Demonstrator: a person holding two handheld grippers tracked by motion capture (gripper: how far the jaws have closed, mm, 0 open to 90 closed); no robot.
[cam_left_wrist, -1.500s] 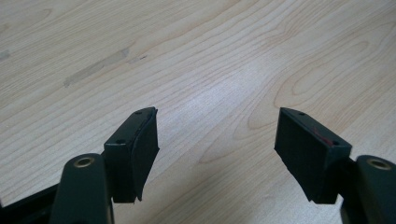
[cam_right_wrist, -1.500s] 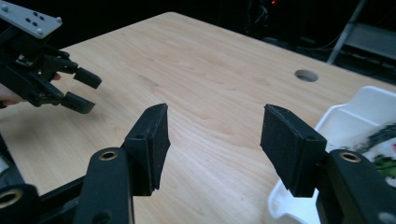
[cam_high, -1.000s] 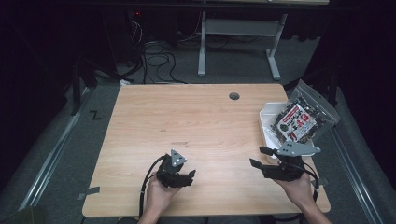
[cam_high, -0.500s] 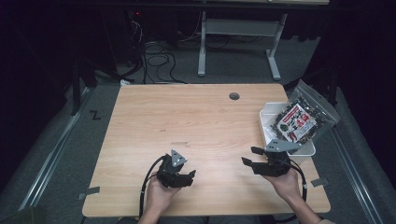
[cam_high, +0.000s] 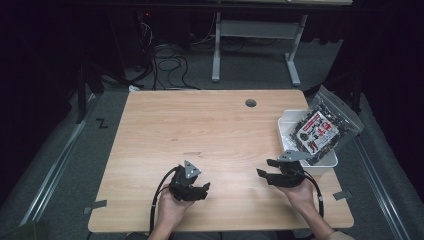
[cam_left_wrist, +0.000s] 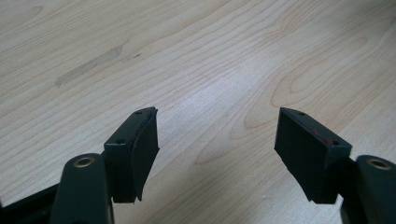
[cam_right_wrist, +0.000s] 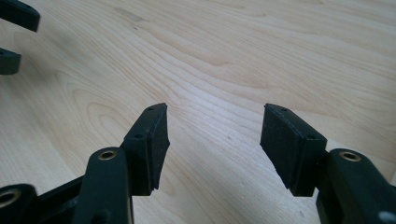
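— So where did things stand?
— Both tools were spread and empty. The left gripper (cam_high: 202, 189) sat low near the table's (cam_high: 210, 125) front edge; the right gripper (cam_high: 265, 168) pointed left, its back towards the white bin (cam_high: 286, 131).
— And the snack bag (cam_high: 322, 131)?
— It lay tilted across that bin at the table's right edge, overhanging it.
— What was the risk?
— I judged a careless swing back could have knocked the bag off, since nothing pinned it.
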